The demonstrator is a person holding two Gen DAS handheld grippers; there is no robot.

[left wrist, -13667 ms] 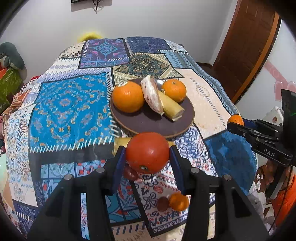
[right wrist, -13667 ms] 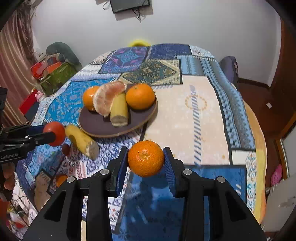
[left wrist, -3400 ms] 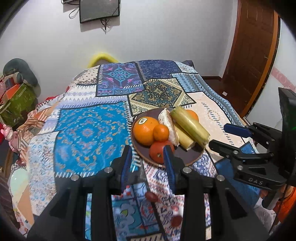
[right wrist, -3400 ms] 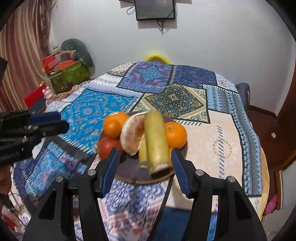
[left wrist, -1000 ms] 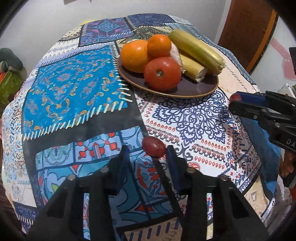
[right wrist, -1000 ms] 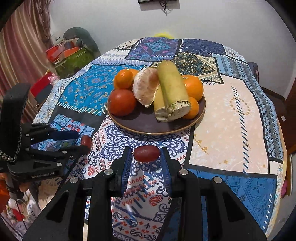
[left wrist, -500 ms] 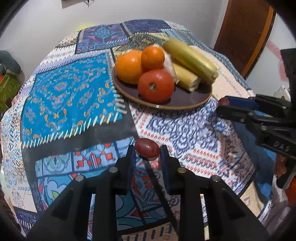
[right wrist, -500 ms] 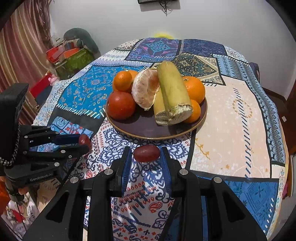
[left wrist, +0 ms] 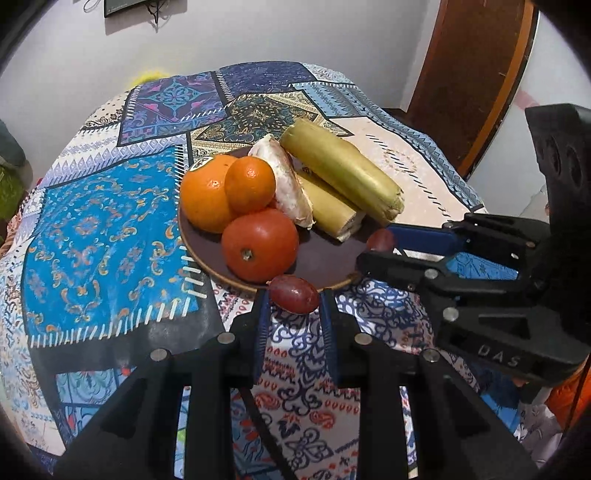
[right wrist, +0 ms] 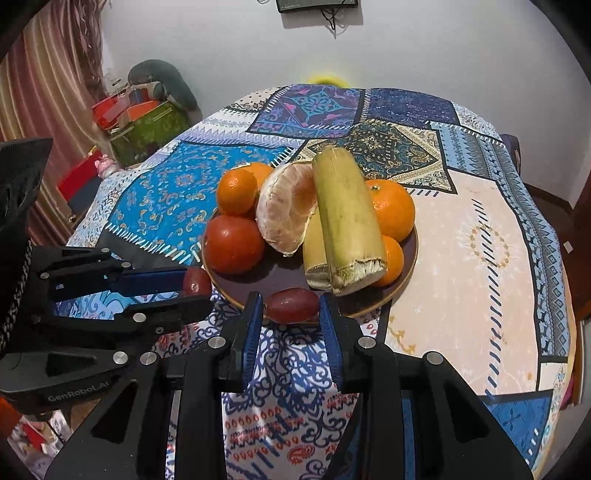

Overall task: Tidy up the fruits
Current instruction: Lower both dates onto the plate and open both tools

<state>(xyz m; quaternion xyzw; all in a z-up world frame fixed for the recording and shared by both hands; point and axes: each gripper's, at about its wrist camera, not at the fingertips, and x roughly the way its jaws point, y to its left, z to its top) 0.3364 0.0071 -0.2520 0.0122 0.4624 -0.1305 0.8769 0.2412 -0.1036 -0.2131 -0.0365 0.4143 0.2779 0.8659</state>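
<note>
A dark brown plate (left wrist: 325, 262) (right wrist: 280, 280) on the patterned tablecloth holds a tomato (left wrist: 258, 243), oranges (left wrist: 207, 195), a peeled orange half (right wrist: 288, 210) and two banana pieces (left wrist: 340, 173). My left gripper (left wrist: 294, 295) is shut on a red grape (left wrist: 294, 288), held at the plate's near rim. It also shows in the right wrist view (right wrist: 195, 282). My right gripper (right wrist: 291, 306) is shut on another red grape (right wrist: 291, 305), held over the plate's front edge. It shows from the side in the left wrist view (left wrist: 380, 242).
The patterned tablecloth (left wrist: 103, 229) covers a round table. A brown door (left wrist: 476, 66) stands at the right. Boxes and clutter (right wrist: 140, 118) lie on the floor at the left. A screen (right wrist: 317, 5) hangs on the white wall.
Both grippers have moved forward and up to the plate's edge, each still holding its grape. The plate now looks closer in both views.
</note>
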